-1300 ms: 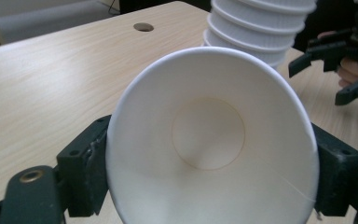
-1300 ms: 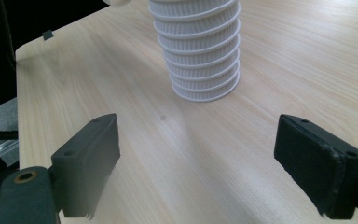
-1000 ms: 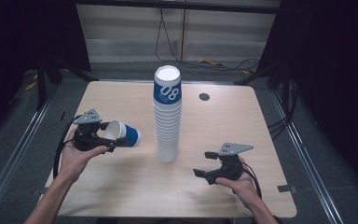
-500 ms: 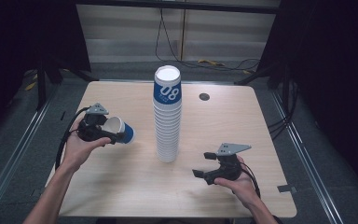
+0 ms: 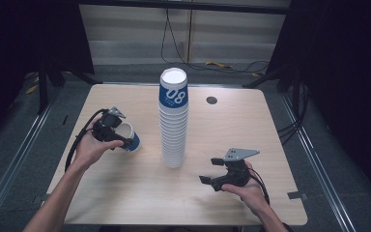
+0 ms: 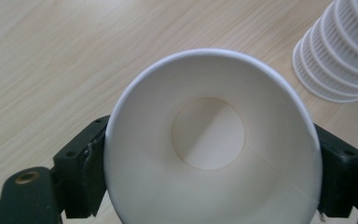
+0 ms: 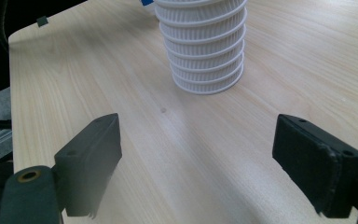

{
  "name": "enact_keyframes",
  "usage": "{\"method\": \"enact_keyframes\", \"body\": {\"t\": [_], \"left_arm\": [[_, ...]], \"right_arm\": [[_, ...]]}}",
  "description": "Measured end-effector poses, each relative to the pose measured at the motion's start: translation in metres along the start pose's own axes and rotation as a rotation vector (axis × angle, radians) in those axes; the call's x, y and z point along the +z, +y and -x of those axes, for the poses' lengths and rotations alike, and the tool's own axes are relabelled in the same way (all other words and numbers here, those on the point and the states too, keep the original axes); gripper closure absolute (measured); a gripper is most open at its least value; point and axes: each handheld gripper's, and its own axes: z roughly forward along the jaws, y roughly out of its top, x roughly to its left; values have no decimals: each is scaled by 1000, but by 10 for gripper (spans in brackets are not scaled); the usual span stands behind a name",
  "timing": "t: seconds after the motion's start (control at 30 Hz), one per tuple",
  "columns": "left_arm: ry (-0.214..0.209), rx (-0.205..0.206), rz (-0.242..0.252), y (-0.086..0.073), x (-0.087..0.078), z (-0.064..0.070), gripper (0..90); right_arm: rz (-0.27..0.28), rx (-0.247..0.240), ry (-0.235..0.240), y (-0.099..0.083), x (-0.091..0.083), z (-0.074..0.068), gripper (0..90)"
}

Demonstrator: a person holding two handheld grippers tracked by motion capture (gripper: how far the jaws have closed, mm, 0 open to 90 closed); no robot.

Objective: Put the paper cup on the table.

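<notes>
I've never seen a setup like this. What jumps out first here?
A tall stack of cups stands at the middle of the table, its top cup blue with "08". To its left, the left gripper clamps a single cup tipped on its side, its white inside facing that gripper's camera. The right gripper hangs open near the table's front right, jaws wide apart.
</notes>
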Motion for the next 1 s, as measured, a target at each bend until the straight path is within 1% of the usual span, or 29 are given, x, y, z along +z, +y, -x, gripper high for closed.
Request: {"method": "enact_keyframes", "body": {"t": [0.03, 0.07, 0.13, 0.17, 0.2, 0.23, 0.3, 0.37, 0.43, 0.47, 0.53, 0.57, 0.6, 0.7, 0.77, 0.8, 0.9, 0.93, 1.0], "left_arm": [[0, 0, 0, 0, 0, 0, 155], [4, 9, -9, 1, 2, 0, 155], [0, -3, -10, 1, 4, -1, 155], [-22, -11, -9, 1, 6, -3, 154], [-22, -11, -9, 1, 6, -3, 153], [-31, -16, -15, 2, 8, -4, 153], [-26, -8, -36, 3, 12, -5, 149], [-19, 14, -38, 5, 14, -2, 142], [-20, 10, -44, 6, 15, -2, 140], [-18, 26, -45, 8, 16, -2, 139], [-1, 25, -50, 9, 18, -2, 136], [-1, 25, -50, 9, 18, -2, 134], [-4, 37, -51, 9, 19, -1, 134], [-4, 38, -62, 10, 19, -1, 132], [1, 47, -83, 12, 19, 0, 133], [2, 44, -87, 13, 19, 0, 134], [8, 42, -89, 13, 22, -2, 125], [16, 45, -95, 13, 25, -1, 124], [11, 61, -107, 13, 29, 2, 125]], "right_arm": [[0, 0, 0, 0, 0, 0, 158], [-2, 3, -1, 0, 0, 0, 158], [-1, 1, 0, 0, -1, -1, 158], [-1, 4, 1, 0, -1, -1, 158], [-1, 4, 1, 0, -1, -1, 158], [-2, 3, 0, 0, -1, 0, 158], [-2, 3, 3, 0, 1, 0, 158], [7, 15, 15, 0, 0, 0, 160], [8, 14, 10, 0, 0, 1, 160], [6, 17, 9, 0, 1, 2, 160], [5, 15, 7, 0, 1, 2, 160], [5, 15, 7, 0, 1, 2, 160], [4, 16, 8, 0, 1, 1, 160], [7, 15, 8, 0, 1, 1, 161], [2, 18, 15, 0, 1, 2, 167], [3, 17, 15, 0, 1, 2, 167], [5, 14, 15, 0, 1, 1, 167], [5, 14, 13, 0, 1, 1, 167], [5, 17, 15, 0, 1, 2, 166]]}}
